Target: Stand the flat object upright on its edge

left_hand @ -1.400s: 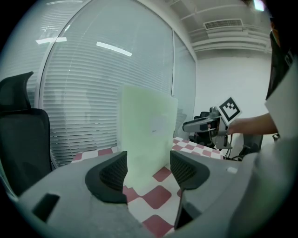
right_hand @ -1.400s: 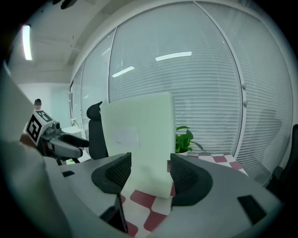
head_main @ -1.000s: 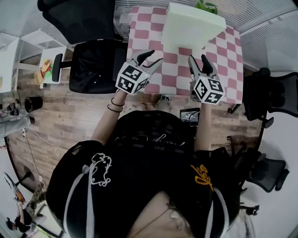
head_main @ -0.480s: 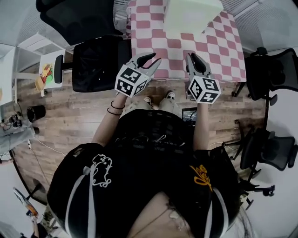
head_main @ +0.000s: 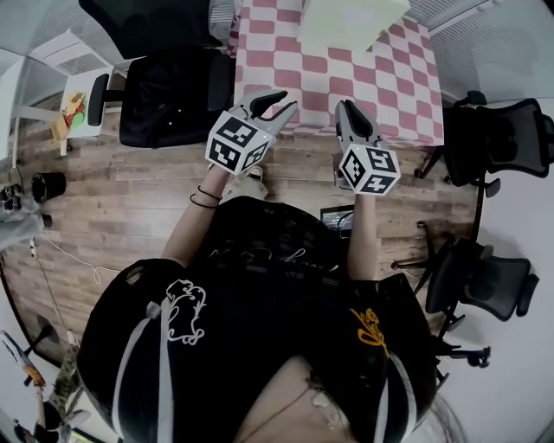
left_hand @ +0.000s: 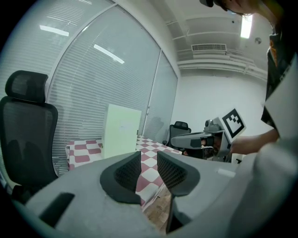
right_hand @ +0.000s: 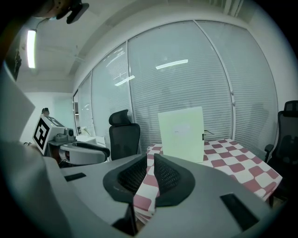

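Note:
The flat object, a pale green board [head_main: 351, 19], stands upright on its edge on the pink-and-white checkered table [head_main: 398, 86]. It shows as a tall panel in the left gripper view [left_hand: 122, 130] and in the right gripper view [right_hand: 181, 134]. Both grippers hang in the air short of the table's near edge, well apart from the board. My left gripper [head_main: 287, 102] [left_hand: 149, 158] is shut on nothing. The jaws of my right gripper [head_main: 344, 105] [right_hand: 151, 160] are closing, almost together, with nothing between them.
A black office chair [head_main: 173, 99] stands left of the table, and two more [head_main: 498, 138] [head_main: 485, 277] stand at the right. A small white side table [head_main: 74, 112] with colourful items is at the far left. Wooden floor lies under me, with a dark device [head_main: 338, 216] on it.
The right gripper's jaws have come together from wide apart, and the left jaws have narrowed too. Both grippers have drawn back from over the table to its near edge.

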Action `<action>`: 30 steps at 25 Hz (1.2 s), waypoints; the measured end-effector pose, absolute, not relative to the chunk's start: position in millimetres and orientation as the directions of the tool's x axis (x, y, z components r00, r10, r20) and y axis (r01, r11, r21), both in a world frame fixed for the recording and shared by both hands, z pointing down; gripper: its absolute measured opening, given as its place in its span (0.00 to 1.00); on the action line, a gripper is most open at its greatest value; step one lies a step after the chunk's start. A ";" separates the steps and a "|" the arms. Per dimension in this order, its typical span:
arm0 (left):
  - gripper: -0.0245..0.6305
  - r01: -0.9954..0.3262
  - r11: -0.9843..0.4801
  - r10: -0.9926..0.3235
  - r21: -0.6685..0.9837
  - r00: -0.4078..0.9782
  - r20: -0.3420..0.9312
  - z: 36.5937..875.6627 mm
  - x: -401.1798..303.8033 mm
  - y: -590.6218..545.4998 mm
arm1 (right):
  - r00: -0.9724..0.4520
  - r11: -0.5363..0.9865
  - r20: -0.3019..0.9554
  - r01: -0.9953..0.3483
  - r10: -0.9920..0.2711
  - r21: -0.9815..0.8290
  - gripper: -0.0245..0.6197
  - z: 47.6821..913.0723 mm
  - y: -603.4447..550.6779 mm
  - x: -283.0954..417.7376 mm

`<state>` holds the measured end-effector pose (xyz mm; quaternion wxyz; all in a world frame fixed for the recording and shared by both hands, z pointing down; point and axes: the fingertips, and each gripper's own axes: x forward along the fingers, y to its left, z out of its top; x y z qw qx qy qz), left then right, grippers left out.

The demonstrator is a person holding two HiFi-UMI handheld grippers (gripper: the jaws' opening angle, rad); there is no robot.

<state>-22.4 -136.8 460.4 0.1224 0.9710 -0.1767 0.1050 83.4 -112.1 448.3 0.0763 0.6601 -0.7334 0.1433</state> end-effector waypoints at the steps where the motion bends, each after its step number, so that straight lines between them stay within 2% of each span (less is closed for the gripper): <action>1: 0.22 -0.368 -0.908 -0.316 0.201 0.916 0.248 459.8 -20.0 -126.0 | -0.123 0.093 0.302 -0.989 -0.945 -0.111 0.11 448.2 -103.0 83.6; 16: 0.22 -0.434 -0.880 -0.381 0.192 0.887 0.261 460.6 1.5 16.3 | -0.218 0.188 0.292 -0.974 -0.931 -0.125 0.09 457.2 33.4 89.6; 30: 0.22 -0.469 -0.863 -0.420 0.188 0.873 0.250 460.7 -4.4 54.8 | -0.246 0.221 0.284 -0.968 -0.927 -0.117 0.09 458.6 72.7 85.7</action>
